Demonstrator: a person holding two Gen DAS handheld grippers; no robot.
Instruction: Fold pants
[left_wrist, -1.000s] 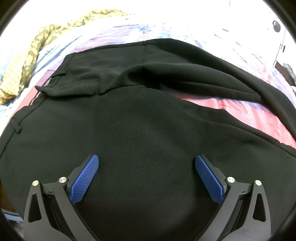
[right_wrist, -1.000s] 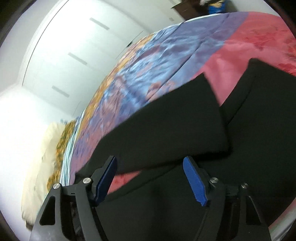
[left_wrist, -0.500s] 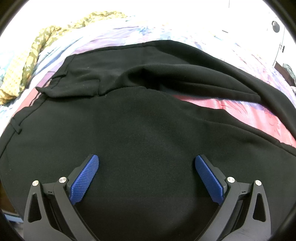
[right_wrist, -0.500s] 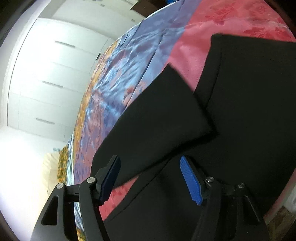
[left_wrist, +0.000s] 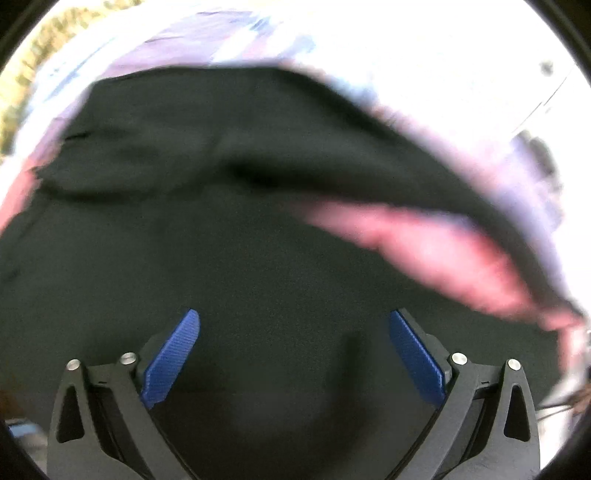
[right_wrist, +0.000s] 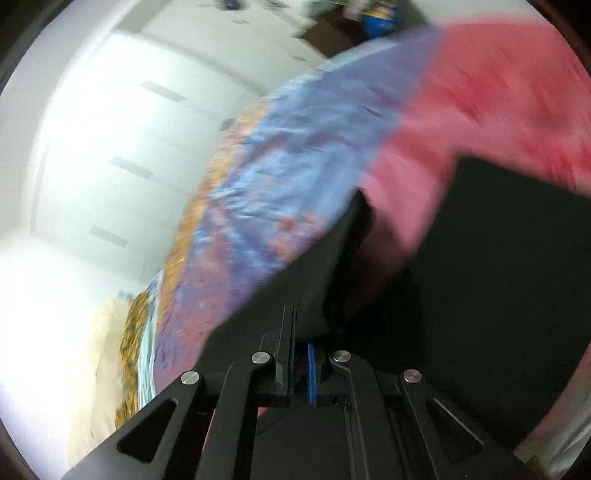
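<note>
Black pants (left_wrist: 258, 240) lie spread over a pink and blue bedspread (left_wrist: 443, 254); the left wrist view is blurred. My left gripper (left_wrist: 293, 354) hovers over the wide upper part of the pants, jaws open, with cloth below its blue pads (left_wrist: 173, 354) and none pinched. In the right wrist view my right gripper (right_wrist: 301, 354) is shut on the edge of one black pant leg (right_wrist: 295, 280), which rises off the bedspread (right_wrist: 295, 166) toward the jaws. The other leg (right_wrist: 498, 277) lies flat to the right, with a pink strip between the two.
A yellow patterned blanket (left_wrist: 22, 92) lies at the bed's far left edge, also seen beside a cream pillow (right_wrist: 103, 350). White wardrobe doors (right_wrist: 110, 129) stand beyond the bed. Dark furniture (right_wrist: 332, 33) with a blue item sits at the far end.
My right gripper has shut on the pant leg's edge and lifted it. Both views have shifted and blurred as the hands rose; the left gripper stays open.
</note>
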